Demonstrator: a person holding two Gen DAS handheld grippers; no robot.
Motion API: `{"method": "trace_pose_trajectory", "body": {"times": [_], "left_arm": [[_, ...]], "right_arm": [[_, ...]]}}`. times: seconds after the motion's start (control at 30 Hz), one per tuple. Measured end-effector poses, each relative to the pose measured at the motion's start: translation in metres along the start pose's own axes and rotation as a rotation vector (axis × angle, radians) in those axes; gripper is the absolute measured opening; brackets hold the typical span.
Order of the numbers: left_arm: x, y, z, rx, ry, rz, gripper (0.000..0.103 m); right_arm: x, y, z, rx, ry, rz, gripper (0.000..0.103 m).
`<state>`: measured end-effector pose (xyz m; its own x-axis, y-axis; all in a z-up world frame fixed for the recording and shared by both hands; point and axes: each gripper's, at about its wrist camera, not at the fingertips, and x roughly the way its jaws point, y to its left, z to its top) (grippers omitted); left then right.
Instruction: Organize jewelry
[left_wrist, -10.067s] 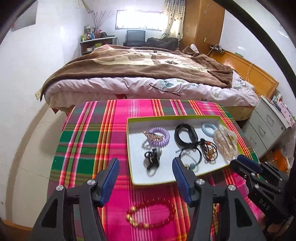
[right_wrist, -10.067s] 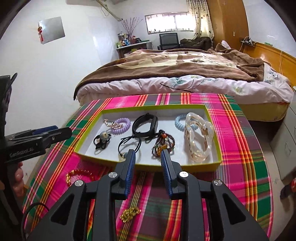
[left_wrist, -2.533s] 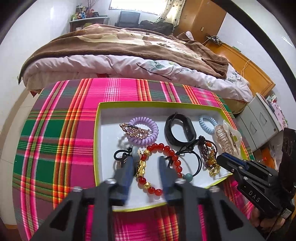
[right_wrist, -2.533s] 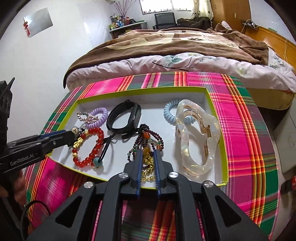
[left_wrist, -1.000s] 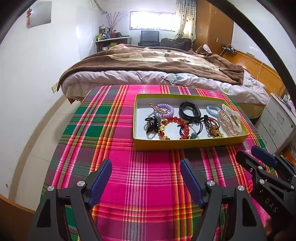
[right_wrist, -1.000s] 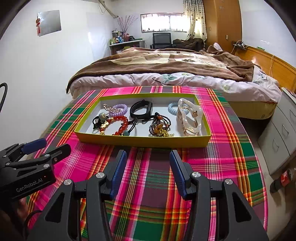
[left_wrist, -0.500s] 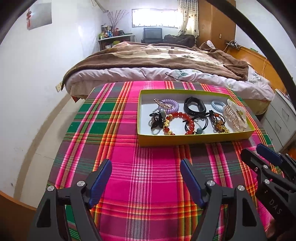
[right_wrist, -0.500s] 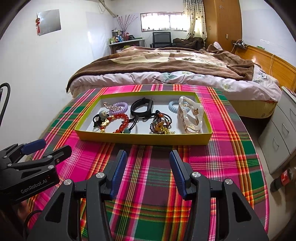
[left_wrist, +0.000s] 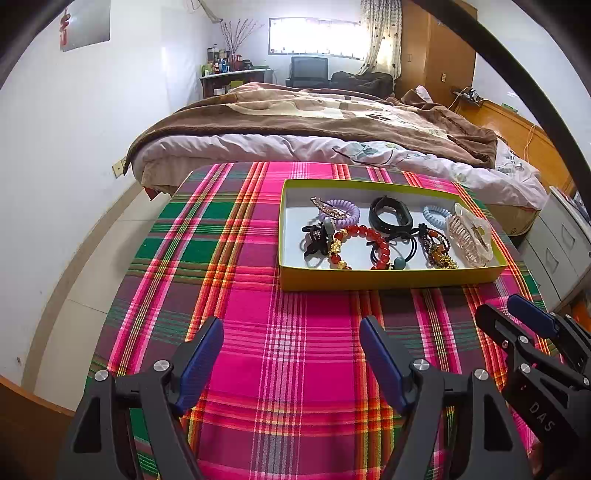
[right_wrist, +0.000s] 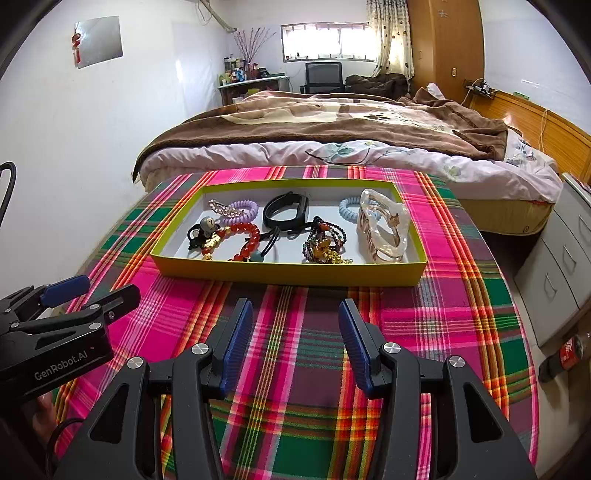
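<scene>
Holding both claws above the plaid cloth (left_wrist: 288, 332), you keep them short of the tray (right_wrist: 288, 273). Your left gripper (left_wrist: 291, 350) is spread wide and empty; your right gripper (right_wrist: 295, 332) is likewise parted, gripping nothing. From the right wrist, the tray sits at twelve o'clock, the left claw at nine. Inside the tray lie the red bracelet (right_wrist: 245, 236), black band (right_wrist: 286, 210), purple coil (right_wrist: 240, 208), blue coil (right_wrist: 349, 206), bead chain (right_wrist: 325, 243) and clear clip (right_wrist: 384, 229).
</scene>
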<state>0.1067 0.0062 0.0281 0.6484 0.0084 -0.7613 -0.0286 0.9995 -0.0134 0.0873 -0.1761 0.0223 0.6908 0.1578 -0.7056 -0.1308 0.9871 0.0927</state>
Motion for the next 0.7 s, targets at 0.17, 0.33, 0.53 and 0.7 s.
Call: {"method": "trace_pose_trajectory", "body": {"times": [0.17, 0.33, 0.53, 0.7], "left_arm": [[-0.0005, -0.0011, -0.0001, 0.004, -0.002, 0.0, 0.076], [-0.001, -0.0013, -0.0003, -0.001, -0.006, -0.002, 0.076], [-0.0024, -0.0021, -0.0009, 0.006, -0.01, 0.001, 0.076], [-0.0026, -0.0024, -0.0013, 0.007, -0.008, 0.002, 0.076]], "right_arm": [[0.0002, -0.0001, -0.0001, 0.001, 0.002, 0.0, 0.049], [0.0008, 0.001, -0.0004, 0.001, 0.002, 0.001, 0.049], [0.0013, 0.001, -0.0012, 0.003, 0.005, 0.0, 0.049], [0.0013, 0.0007, -0.0017, 0.004, 0.005, 0.0, 0.049]]}}
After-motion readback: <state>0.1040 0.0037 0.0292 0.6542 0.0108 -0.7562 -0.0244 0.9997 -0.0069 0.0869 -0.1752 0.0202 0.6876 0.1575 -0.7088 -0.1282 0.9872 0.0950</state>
